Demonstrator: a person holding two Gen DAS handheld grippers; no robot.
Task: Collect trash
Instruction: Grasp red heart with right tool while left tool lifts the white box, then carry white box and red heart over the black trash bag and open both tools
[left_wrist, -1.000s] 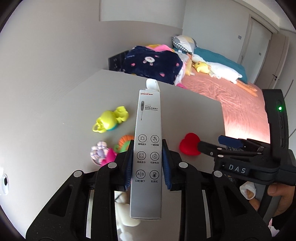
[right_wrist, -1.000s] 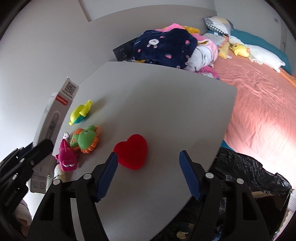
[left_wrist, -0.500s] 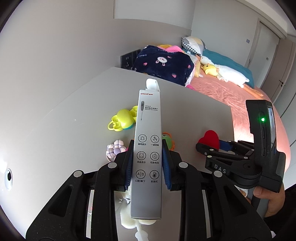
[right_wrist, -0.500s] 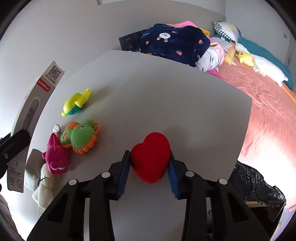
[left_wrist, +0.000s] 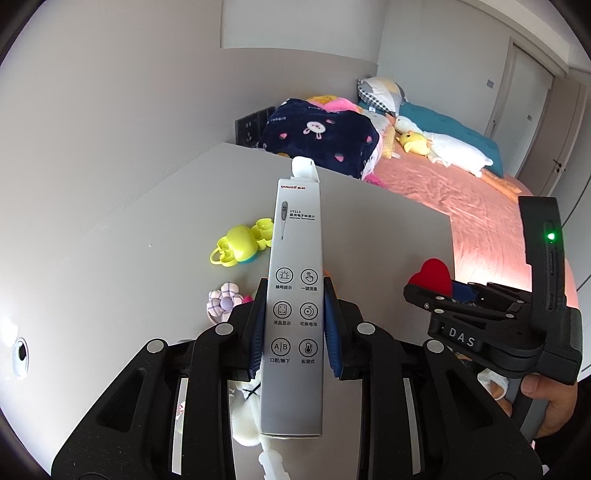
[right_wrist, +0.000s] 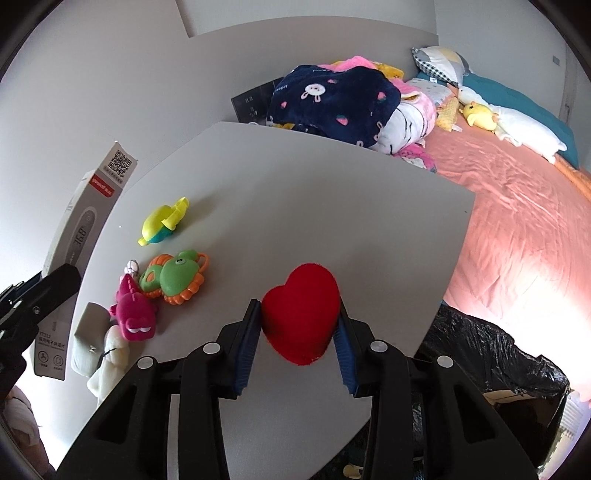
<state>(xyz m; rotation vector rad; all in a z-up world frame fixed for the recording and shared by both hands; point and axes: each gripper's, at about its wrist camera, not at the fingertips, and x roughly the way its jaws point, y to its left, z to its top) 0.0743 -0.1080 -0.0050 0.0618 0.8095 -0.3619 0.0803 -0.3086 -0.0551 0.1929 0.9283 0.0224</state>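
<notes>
Left wrist view: left gripper (left_wrist: 294, 325) clamped on grey thermometer box (left_wrist: 293, 310), held upright above table (left_wrist: 369, 229).
Right gripper (right_wrist: 298, 332) closed on red heart (right_wrist: 301, 312); a second ago its fingers stood open around the heart on the table, now the heart sits clamped and raised. Toys beyond on grey tabletop: pink dinosaur (right_wrist: 131, 317), green turtle (right_wrist: 173, 277), yellow toy (right_wrist: 164, 221). Black trash bag (right_wrist: 491, 350) beside table edge; bed (right_wrist: 517, 206) farther back.
</notes>
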